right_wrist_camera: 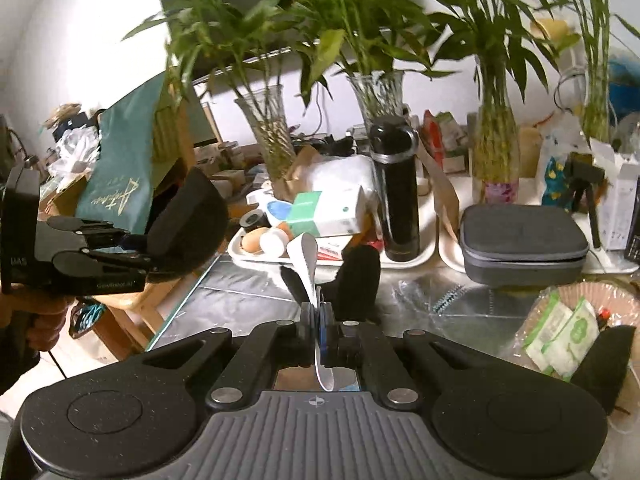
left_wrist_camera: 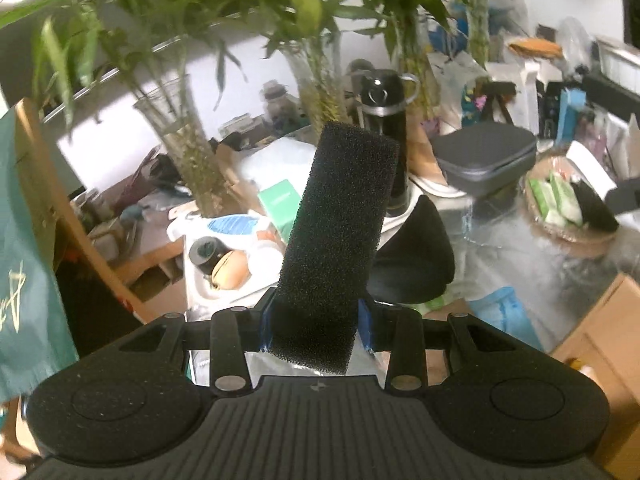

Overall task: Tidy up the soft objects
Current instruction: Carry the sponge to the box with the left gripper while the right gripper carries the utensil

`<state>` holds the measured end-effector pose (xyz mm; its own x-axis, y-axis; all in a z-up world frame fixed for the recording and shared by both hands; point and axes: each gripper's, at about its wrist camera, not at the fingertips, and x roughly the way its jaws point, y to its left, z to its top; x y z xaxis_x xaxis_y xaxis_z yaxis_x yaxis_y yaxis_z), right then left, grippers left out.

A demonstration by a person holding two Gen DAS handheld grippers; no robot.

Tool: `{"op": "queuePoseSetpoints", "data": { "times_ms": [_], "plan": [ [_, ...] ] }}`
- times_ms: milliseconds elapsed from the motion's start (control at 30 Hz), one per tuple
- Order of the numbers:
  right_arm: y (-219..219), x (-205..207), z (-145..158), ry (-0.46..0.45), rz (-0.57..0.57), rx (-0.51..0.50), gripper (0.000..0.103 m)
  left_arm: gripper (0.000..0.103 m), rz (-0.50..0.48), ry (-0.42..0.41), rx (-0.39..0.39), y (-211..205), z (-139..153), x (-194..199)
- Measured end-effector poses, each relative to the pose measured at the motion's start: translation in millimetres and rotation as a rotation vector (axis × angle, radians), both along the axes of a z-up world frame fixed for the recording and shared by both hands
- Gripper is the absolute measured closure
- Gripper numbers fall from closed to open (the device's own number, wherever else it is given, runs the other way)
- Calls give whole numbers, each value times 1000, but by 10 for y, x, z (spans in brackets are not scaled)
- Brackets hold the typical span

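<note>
Clamping a black foam block (left_wrist_camera: 340, 240) in the left gripper (left_wrist_camera: 318, 328), right gripper (right_wrist_camera: 318, 316) pinched together on a white sheet (right_wrist_camera: 306, 264), sheet's nature unclear

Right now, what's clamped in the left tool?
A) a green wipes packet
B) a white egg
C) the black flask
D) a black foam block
D: in the left wrist view the left tool pinches the lower end of a black foam block, which sticks up and forward from between the blue pads, clear of the table.
</note>
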<state>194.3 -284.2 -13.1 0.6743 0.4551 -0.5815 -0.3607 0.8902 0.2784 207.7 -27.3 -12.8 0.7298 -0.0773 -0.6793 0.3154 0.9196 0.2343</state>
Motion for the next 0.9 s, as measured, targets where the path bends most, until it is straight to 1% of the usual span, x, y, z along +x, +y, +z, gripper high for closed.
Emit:
{"op": "queuePoseSetpoints", "data": {
  "times_ms": [100, 267, 367, 433, 500, 567, 667, 900],
  "plan": [
    [9, -128, 77, -8, 8, -8, 98, 64, 30, 14, -37, 26, 105, -135],
    [1, -282, 144, 14, 18, 23, 98, 64, 67, 48, -77, 44, 264, -355],
    [31, -389, 179, 10, 21, 6, 98, 64, 67, 66, -108, 50, 340, -499],
    [47, -445, 185, 20, 24, 9, 98, 64, 58, 74, -120, 43, 371, -601],
    [59, -493, 171, 36, 24, 9, 98, 64, 49, 100, -149, 51, 385, -684],
    [79, -548, 151, 43, 26, 0, 98, 64, 35, 135, -187, 75, 366, -760],
    [96, -621, 109, 61, 30, -5, 98, 64, 19, 182, -219, 80, 308, -859],
    [146, -771, 15, 87, 39, -18, 98, 64, 22, 305, -290, 109, 50, -980]
  ]
}}
